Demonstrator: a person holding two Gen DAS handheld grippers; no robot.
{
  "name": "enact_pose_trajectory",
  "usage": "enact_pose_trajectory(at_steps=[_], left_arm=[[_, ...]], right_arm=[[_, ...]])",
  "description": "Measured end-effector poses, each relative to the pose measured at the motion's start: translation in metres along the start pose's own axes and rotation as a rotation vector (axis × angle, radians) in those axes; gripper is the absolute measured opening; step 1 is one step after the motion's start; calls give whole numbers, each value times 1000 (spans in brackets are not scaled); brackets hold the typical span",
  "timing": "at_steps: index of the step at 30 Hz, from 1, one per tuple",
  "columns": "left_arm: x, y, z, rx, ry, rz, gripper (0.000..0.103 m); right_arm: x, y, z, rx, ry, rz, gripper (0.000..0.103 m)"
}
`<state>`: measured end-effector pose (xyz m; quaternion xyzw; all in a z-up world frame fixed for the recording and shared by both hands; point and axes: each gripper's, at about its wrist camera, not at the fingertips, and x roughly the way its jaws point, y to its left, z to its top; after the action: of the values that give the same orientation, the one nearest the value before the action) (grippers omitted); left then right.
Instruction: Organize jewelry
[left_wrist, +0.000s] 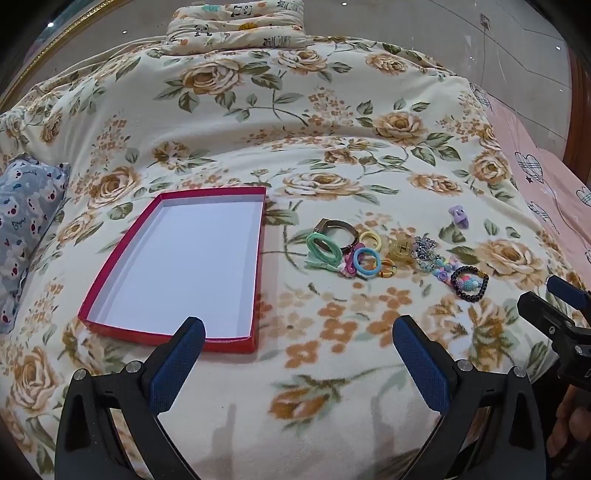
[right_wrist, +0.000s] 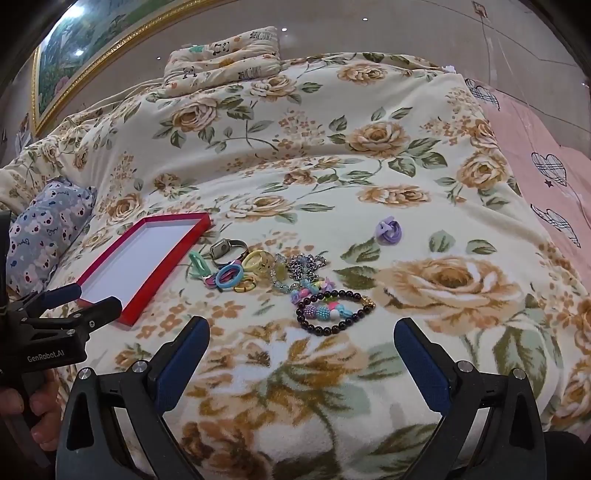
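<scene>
Left gripper (left_wrist: 299, 339) and right gripper (right_wrist: 301, 341) both hover above the floral blanket (left_wrist: 332, 110) with jaws spread wide, holding nothing. The red-walled tray (left_wrist: 110, 258) lies on the blanket with its white floor bare. To its right, apart from it, sits the jewelry cluster (left_wrist: 388, 254), with the dark bead bracelet (right_wrist: 334, 312) at its near right end and a purple clip (right_wrist: 388, 230) lying separately beyond.

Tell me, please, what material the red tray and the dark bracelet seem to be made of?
Red tray: probably cardboard, matte; thin straight walls, plain white inside. Dark bracelet: round glossy beads, perhaps glass or stone, with small highlights; the pastel beads beside it look like plastic.
</scene>
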<state>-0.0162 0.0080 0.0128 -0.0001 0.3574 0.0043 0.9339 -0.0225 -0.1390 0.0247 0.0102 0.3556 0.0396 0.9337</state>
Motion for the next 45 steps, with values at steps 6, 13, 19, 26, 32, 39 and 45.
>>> enact_pose_trajectory(at_steps=[6, 13, 19, 26, 32, 39, 45], left_arm=[[-1, 2, 0, -4, 1, 0, 102], [-2, 2, 0, -3, 1, -2, 102], [-2, 2, 1, -4, 2, -3, 102], [-1, 2, 2, -7, 6, -2, 102], [1, 2, 3, -6, 6, -6, 102], [7, 1, 6, -3, 8, -12, 102], [17, 2, 11, -6, 23, -19, 102]], right_arm=[[-1, 0, 1, 0, -6, -1, 101], [-2, -1, 0, 14, 18, 3, 101], [-3, -2, 2, 24, 16, 15, 101], [-2, -3, 3, 7, 13, 7, 101], [-2, -3, 3, 10, 14, 9, 101], [2, -5, 3, 8, 19, -1, 99], [9, -7, 3, -18, 45, -16, 99]])
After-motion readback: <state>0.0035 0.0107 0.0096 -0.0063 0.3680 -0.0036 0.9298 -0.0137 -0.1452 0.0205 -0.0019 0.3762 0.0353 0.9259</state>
